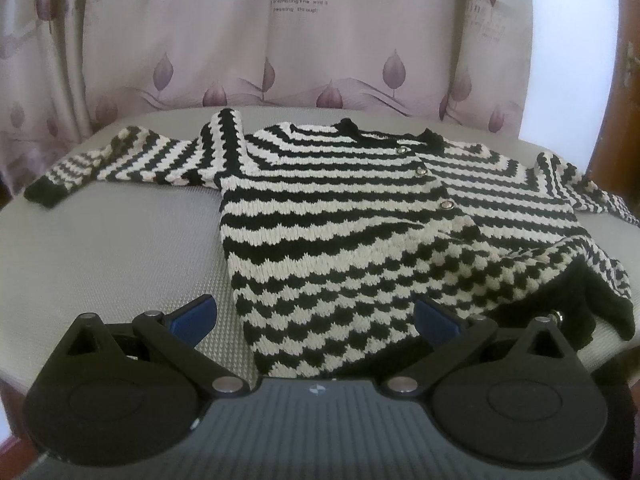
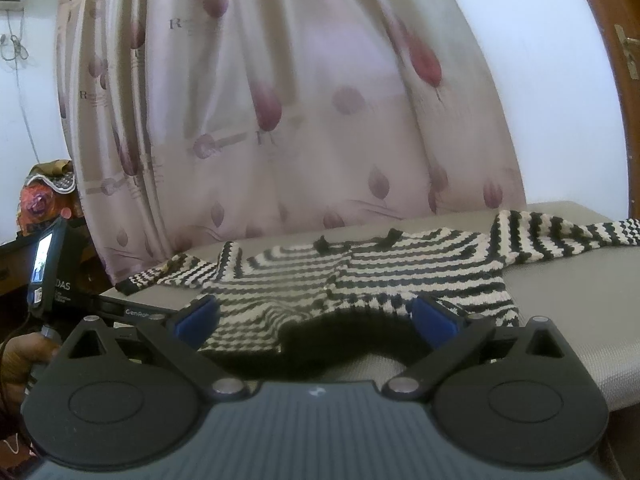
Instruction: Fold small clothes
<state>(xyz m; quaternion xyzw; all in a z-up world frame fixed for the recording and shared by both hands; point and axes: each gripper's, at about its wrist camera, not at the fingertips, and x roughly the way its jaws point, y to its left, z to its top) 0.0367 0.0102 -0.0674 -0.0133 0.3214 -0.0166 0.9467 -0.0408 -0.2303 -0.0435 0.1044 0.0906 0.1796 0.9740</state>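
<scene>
Cardigan [image 1: 352,216] buttons [image 1: 445,204] visible only from left wrist.

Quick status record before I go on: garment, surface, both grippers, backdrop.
garment: black-and-white striped knit cardigan, spread flat, sleeves out to both sides, not yet folded
surface: grey woven tabletop
left gripper: open, at the hem
right gripper: open, at the black hem band
backdrop: curtain with leaf print

A black-and-cream striped knit cardigan [image 1: 360,216] lies spread flat, buttoned, sleeves out sideways.
</scene>
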